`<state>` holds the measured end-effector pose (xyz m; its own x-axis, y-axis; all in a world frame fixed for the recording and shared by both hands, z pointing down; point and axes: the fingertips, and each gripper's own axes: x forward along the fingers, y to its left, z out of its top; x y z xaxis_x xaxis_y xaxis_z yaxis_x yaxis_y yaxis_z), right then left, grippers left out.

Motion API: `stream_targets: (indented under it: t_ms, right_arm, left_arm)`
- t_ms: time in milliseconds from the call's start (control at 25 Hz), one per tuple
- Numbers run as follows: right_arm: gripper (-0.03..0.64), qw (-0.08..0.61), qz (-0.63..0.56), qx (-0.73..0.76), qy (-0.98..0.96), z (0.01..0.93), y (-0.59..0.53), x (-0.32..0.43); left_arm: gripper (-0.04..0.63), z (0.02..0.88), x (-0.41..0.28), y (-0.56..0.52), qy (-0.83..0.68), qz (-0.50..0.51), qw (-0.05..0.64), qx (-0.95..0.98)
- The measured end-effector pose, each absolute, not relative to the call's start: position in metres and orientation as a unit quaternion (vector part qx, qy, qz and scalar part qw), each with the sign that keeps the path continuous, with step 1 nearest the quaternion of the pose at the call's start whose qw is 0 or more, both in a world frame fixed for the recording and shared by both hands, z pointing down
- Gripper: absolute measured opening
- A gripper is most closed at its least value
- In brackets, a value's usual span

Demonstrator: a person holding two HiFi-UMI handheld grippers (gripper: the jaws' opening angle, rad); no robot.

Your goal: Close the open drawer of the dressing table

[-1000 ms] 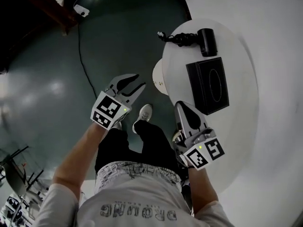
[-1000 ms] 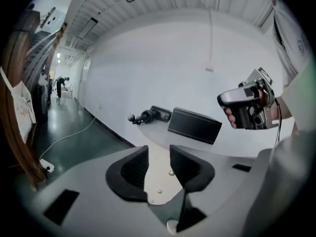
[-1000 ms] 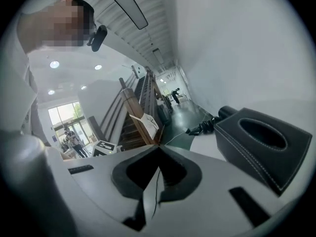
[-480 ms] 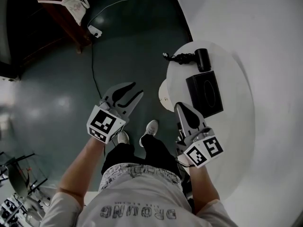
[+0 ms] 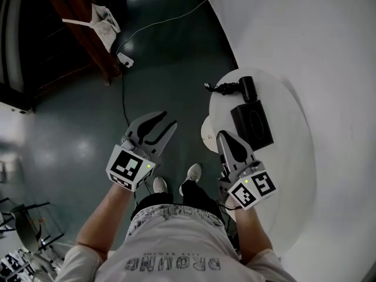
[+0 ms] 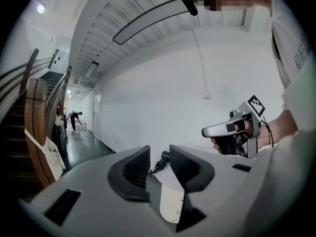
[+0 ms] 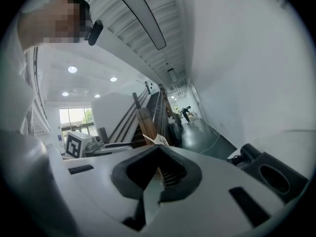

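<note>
Black box [image 5: 252, 125] with an oval top opening; black dryer [image 5: 249, 89] just beyond it, cord [image 5: 220, 88] bunched to its left. Dark glossy floor [image 5: 70, 128], with a thin cable [image 5: 123, 93] running to a white plug [image 5: 125, 60]. White bag [image 5: 101, 17] against a wooden stair post [image 5: 88, 40]. Chairs [image 5: 23, 228] lower left. Distant person [image 6: 75, 116] bent over in the corridor.

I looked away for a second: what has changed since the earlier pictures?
The person has straightened up, lifting the left gripper and right gripper away from the white table. Nothing was grasped or released. Left jaws stay open, right shut, both empty; the black box has not moved.
</note>
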<state>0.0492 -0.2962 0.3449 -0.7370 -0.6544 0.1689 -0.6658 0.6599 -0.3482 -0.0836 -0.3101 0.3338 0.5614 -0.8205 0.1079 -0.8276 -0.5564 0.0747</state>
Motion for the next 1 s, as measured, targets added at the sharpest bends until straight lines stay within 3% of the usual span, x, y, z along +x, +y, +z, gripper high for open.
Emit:
stream_targets:
  t_ms: [1000]
  right_arm:
    - [0.008, -0.006, 0.165, 0.34, -0.926, 0.295, -0.268, 0.04]
  left_arm:
    - [0.077, 0.267, -0.092, -0.269, -0.489, 0.004, 0.026, 0.872]
